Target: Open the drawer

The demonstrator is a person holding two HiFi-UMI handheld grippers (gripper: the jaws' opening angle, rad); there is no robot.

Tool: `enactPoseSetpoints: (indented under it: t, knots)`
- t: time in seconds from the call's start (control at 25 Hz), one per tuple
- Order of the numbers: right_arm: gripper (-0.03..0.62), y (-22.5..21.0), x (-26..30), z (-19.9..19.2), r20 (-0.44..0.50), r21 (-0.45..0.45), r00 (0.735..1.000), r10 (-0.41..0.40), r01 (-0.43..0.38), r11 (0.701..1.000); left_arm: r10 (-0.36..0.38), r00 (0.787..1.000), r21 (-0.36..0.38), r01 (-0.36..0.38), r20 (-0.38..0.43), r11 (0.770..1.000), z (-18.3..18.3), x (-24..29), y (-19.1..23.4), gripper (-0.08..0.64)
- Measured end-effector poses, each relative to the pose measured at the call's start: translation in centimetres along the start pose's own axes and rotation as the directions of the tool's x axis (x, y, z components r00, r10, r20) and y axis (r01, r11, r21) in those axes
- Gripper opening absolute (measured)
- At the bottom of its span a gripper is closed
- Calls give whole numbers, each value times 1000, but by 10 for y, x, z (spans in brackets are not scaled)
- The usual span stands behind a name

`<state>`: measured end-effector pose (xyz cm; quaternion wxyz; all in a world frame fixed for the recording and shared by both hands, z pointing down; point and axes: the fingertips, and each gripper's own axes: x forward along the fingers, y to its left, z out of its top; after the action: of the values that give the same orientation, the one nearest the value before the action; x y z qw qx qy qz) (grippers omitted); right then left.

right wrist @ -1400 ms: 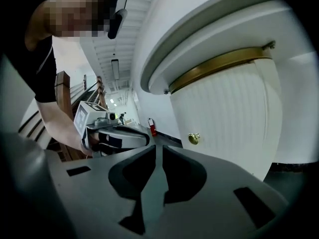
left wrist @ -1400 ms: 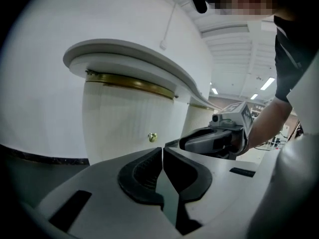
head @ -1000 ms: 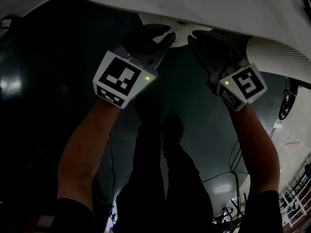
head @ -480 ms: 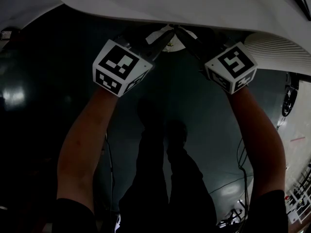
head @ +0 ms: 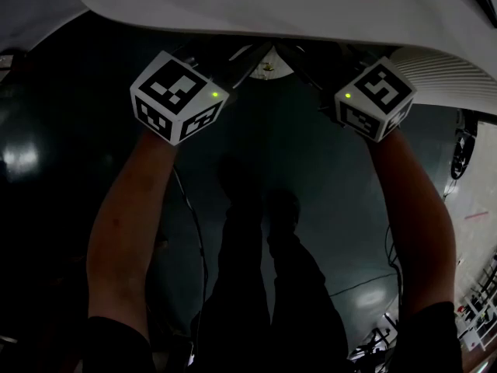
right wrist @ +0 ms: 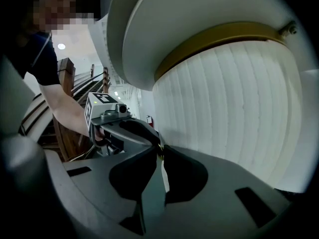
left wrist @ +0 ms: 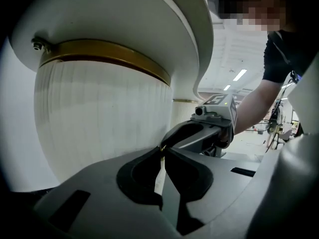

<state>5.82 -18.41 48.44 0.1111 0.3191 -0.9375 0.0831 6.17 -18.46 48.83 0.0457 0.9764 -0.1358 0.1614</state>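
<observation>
The drawer shows as a white ribbed curved front (left wrist: 99, 118) under a gold band (left wrist: 109, 54); the right gripper view shows that front (right wrist: 234, 113) too. A tiny brass knob (head: 269, 67) sits just under the white table edge, seen up close as a gold speck in the left gripper view (left wrist: 160, 147) and in the right gripper view (right wrist: 159, 148). My left gripper (head: 252, 61) and right gripper (head: 289, 57) meet tip to tip at that knob, each with its jaws closed on it. The right gripper's marker cube (left wrist: 219, 101) faces the left camera.
A wide white tabletop (head: 311, 6) overhangs both grippers. More white ribbed casing (head: 443, 72) lies at the right. Below is a dark glossy floor (head: 326, 185) with cables (head: 373, 282), and the person's legs (head: 264, 286) stand under the grippers.
Both grippers rose and drew in under the table edge, their tips coming together at the knob. The round white front seen between them a second ago is now mostly hidden.
</observation>
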Motion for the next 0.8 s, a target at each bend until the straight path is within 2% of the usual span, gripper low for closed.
enactPoseSetpoints:
  t: [0.24,0.36,0.44,0.56,0.64,0.68,0.8]
  knots:
    - [21,21,-13,-4,20,7,1000,19,-19,1000,-88,996,-10,88,16,996,-4,-7,-24,29]
    - [21,23,-21,-4,46,9,997,-55,55,998,-64,998,-1,64,16,998,-6,-7,-30,31]
    - [21,25,-32,-18,48,30,992,-119,118,993,-50,999,8,49,11,999,-7,-6,-32,31]
    - [21,25,-44,-78,-65,155,980,-189,197,968,-50,999,8,49,6,999,-8,-6,-33,31]
    - [21,12,-46,-114,-132,280,964,-231,260,924,-57,998,6,57,5,998,-6,-7,-34,31]
    - [21,1,-45,-125,-139,361,956,-259,292,886,-62,998,3,62,6,998,-5,-8,-34,31]
    - [21,-34,-43,-145,-108,582,929,-353,347,736,-79,997,-15,79,13,997,-3,-11,-35,31]
